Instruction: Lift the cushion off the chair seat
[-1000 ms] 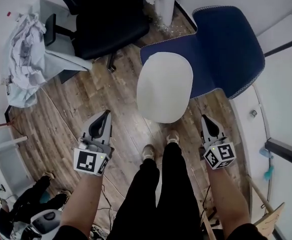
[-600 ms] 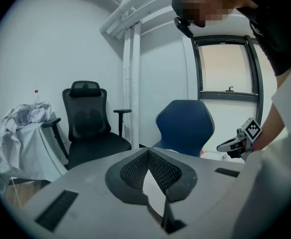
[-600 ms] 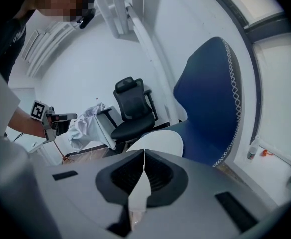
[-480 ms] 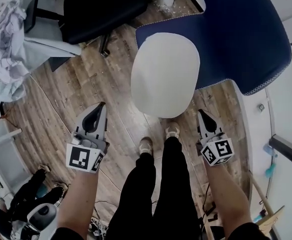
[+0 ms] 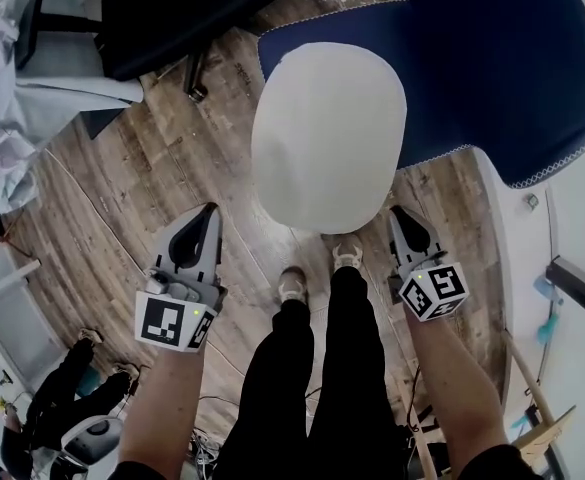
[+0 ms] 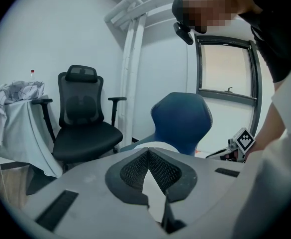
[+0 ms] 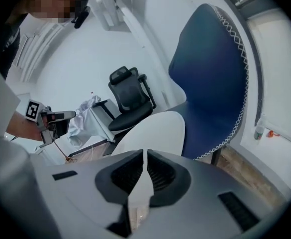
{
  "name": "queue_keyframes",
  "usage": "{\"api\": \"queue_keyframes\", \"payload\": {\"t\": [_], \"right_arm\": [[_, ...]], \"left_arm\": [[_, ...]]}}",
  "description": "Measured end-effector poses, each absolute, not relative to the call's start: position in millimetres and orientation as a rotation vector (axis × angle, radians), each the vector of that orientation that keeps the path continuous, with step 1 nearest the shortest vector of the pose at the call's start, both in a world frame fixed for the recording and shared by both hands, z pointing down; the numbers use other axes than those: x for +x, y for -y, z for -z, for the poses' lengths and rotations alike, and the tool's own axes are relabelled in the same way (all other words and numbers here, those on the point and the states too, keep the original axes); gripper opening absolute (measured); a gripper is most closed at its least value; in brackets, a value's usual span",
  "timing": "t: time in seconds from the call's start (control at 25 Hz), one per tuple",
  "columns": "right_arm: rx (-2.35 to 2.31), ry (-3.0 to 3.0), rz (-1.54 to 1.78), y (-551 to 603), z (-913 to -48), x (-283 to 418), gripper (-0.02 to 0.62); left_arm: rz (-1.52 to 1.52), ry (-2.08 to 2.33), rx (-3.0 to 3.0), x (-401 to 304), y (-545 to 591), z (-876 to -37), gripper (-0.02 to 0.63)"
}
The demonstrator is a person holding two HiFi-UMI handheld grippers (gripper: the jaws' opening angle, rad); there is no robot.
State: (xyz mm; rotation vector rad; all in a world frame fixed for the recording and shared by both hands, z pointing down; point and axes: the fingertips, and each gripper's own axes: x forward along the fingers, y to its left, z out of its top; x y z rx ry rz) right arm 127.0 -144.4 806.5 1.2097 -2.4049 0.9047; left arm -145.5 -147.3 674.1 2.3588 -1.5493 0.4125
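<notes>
The cushion [image 5: 327, 138] hides most of the seat of the blue chair [image 5: 492, 68], whose back the head view's top edge cuts off.

It was an office-like room. A black swivel chair [image 6: 83, 128] stood ahead-left of the left gripper [image 5: 208, 211] on wood-plank floor [image 5: 122, 188].

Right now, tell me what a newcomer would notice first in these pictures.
The big white cushion lying on the seat of the blue chair dominates the upper middle of the head view. Below it, flanking the person's legs, the left gripper and right gripper point toward it, both shut and empty, short of touching. A black office chair stands at upper left.
</notes>
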Motion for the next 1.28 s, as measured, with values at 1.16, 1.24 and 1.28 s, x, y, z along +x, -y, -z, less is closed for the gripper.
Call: {"api": "queue_keyframes", "payload": {"t": [1.16,1.24,1.28], "right_arm": [[1.151,2.292,-1.183,141,-910,117,0.313],[1.148,2.293,-1.222,143,-915,115,0.317],[1.148,2.292,-1.246,143,-917,114,0.318]], "left_arm": [[-0.417,1.463,2.330,-136,178,-734,0.005],[-0.428,1.469,2.332,-143,179,-733,0.005],[-0.432,1.473,2.331,-147,180,-733,0.005]]}}
